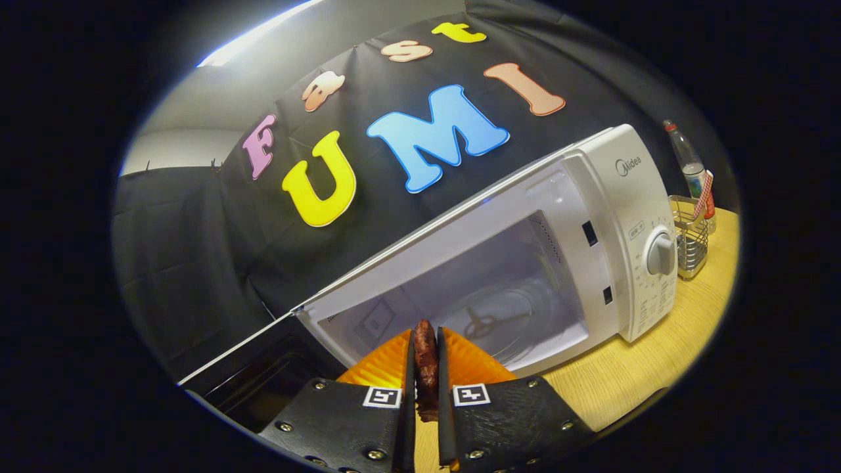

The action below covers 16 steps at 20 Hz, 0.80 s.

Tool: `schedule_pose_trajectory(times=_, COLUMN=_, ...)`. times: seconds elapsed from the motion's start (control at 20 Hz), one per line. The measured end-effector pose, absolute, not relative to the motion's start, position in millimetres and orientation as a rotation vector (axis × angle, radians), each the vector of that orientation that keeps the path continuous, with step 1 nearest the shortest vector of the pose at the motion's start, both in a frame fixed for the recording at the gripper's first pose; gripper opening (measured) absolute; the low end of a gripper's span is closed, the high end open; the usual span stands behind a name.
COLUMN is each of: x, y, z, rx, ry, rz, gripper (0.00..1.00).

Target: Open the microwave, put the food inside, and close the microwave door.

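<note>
Between our fingers we grip the food (426, 368), a dark brown piece; our gripper (426, 387) is nearly closed, both fingers pressing its sides. Just ahead we see the microwave (617, 217) on the wooden table (631, 374), cavity exposed, its door (263, 374) swung open. Beside it stand a wire basket (690, 236) and a bottle (686, 161).
</note>
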<state>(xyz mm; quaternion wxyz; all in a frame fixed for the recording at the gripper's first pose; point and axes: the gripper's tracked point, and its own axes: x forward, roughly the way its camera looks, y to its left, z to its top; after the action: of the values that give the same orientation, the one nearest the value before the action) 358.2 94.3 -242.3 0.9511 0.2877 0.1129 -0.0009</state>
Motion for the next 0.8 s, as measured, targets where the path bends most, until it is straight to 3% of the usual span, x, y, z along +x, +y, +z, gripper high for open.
schedule_pose_trajectory(times=0.7, x=466.1, y=87.5, z=-295.7, rx=0.613, ry=0.192, rz=-0.149, gripper=0.14)
schedule_pose_trajectory(times=0.8, x=473.2, y=74.9, z=-309.9, rx=0.579, ry=0.192, rz=-0.203, gripper=0.22)
